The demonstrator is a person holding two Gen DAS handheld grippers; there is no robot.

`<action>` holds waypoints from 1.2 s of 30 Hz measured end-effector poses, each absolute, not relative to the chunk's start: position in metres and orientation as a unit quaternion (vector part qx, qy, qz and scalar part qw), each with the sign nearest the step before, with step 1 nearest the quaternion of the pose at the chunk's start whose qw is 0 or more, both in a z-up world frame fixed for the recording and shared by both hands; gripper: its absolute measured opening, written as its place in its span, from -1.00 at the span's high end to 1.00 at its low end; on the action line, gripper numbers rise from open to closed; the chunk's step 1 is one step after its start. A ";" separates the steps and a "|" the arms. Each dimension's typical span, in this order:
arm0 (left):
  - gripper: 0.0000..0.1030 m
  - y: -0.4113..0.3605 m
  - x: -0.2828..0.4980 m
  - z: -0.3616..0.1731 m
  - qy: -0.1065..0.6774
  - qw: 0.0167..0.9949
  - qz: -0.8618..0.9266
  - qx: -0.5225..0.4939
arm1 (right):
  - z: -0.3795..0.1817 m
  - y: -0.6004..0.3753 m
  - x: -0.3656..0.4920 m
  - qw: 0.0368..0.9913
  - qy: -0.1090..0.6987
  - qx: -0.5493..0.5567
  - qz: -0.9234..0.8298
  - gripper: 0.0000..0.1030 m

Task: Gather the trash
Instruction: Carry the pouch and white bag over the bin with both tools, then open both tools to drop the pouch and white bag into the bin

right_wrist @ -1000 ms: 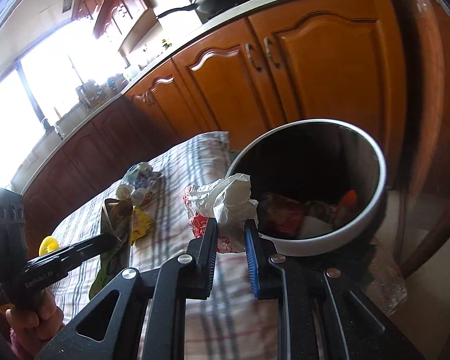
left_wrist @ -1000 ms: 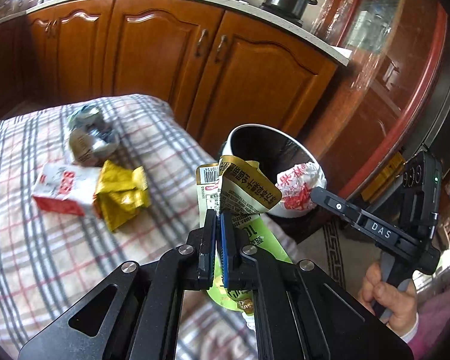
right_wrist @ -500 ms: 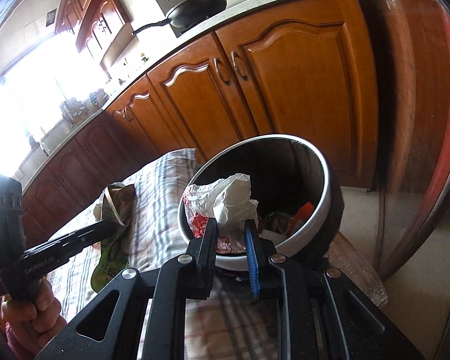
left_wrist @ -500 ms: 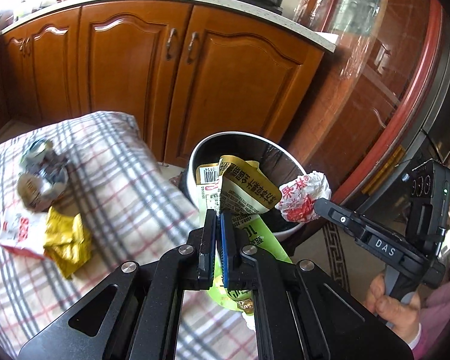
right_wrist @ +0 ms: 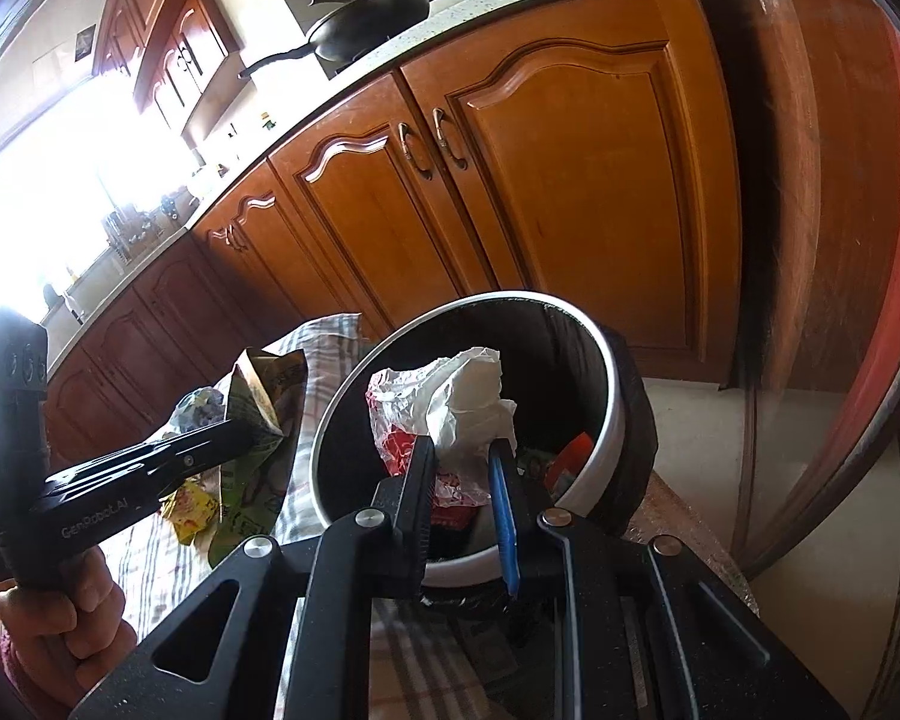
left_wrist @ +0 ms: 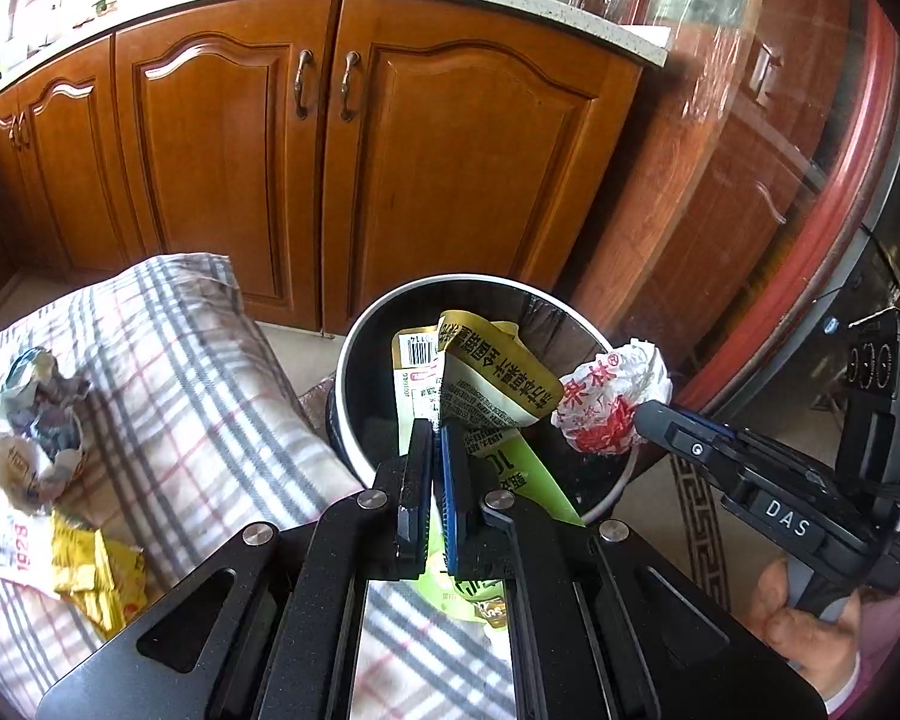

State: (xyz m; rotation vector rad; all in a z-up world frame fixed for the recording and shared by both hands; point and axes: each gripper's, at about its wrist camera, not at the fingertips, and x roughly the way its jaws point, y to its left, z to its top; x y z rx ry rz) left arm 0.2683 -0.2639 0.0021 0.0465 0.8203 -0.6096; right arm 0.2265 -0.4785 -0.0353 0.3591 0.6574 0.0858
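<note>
- Trash is split between both tools: the left gripper [left_wrist: 437, 441] is clenched on a green-and-yellow snack pouch [left_wrist: 486, 384], and the right gripper [right_wrist: 462, 468] grasps a crumpled white-and-red wrapper [right_wrist: 450, 408].
- Both pieces hang over the mouth of the round bin [left_wrist: 354, 348] at centre frame, seemingly so that letting go drops them straight inside, where other scraps already lie.
- More litter waits on the checked cloth [left_wrist: 210, 408] at left: a yellow packet [left_wrist: 99, 576], a white-and-red packet [left_wrist: 18, 546] and a crumpled foil wad [left_wrist: 42, 414].
- Wooden cabinets [left_wrist: 390, 180] fill the upper frame behind the bin; nothing blocks the opening, though the two grippers crowd each other above it.
</note>
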 end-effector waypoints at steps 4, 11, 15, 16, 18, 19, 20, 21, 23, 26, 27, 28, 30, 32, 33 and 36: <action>0.96 -0.271 0.274 -0.002 0.398 0.870 -0.289 0.026 | -0.037 -0.484 0.231 0.930 0.322 0.175 0.038 0.65; 0.96 -0.283 0.283 -0.005 0.404 0.869 -0.285 0.029 | -0.040 -0.491 0.239 0.928 0.328 0.175 0.036 0.65; 0.96 -0.291 0.288 -0.003 0.404 0.869 -0.283 0.037 | -0.043 -0.493 0.244 0.925 0.336 0.173 0.036 0.65; 0.96 -0.293 0.290 -0.003 0.404 0.869 -0.282 0.038 | -0.043 -0.494 0.245 0.925 0.337 0.173 0.035 0.64; 0.95 -0.296 0.293 -0.003 0.406 0.868 -0.282 0.037 | -0.043 -0.494 0.248 0.924 0.340 0.172 0.035 0.64; 0.95 -0.297 0.295 -0.003 0.408 0.868 -0.282 0.036 | -0.043 -0.494 0.250 0.924 0.341 0.172 0.035 0.64; 0.94 -0.299 0.297 -0.003 0.413 0.865 -0.282 0.035 | -0.043 -0.494 0.251 0.923 0.342 0.170 0.035 0.63; 0.94 -0.300 0.299 -0.004 0.416 0.864 -0.282 0.034 | -0.043 -0.494 0.252 0.923 0.343 0.170 0.034 0.63; 0.93 -0.302 0.301 -0.004 0.421 0.862 -0.282 0.033 | -0.044 -0.496 0.255 0.923 0.344 0.170 0.035 0.54; 0.76 -0.301 0.301 -0.005 0.425 0.860 -0.283 0.024 | -0.045 -0.502 0.258 0.920 0.347 0.179 0.035 0.47; 0.69 -0.301 0.301 -0.005 0.425 0.860 -0.282 0.022 | -0.046 -0.504 0.259 0.919 0.348 0.182 0.035 0.43; 0.48 -0.301 0.300 -0.005 0.424 0.861 -0.280 0.020 | -0.045 -0.506 0.261 0.918 0.348 0.185 0.035 0.30; 0.37 -0.297 0.298 -0.004 0.421 0.863 -0.278 0.015 | -0.046 -0.507 0.261 0.918 0.348 0.189 0.037 0.06; 0.36 -0.291 0.295 -0.005 0.420 0.863 -0.280 0.003 | -0.045 -0.509 0.260 0.918 0.346 0.193 0.037 0.01; 0.33 -0.287 0.293 -0.005 0.420 0.863 -0.281 -0.004 | -0.045 -0.509 0.258 0.918 0.344 0.196 0.038 0.01; 0.15 -0.272 0.284 -0.007 0.417 0.866 -0.275 -0.019 | -0.045 -0.509 0.254 0.918 0.337 0.205 0.041 -0.22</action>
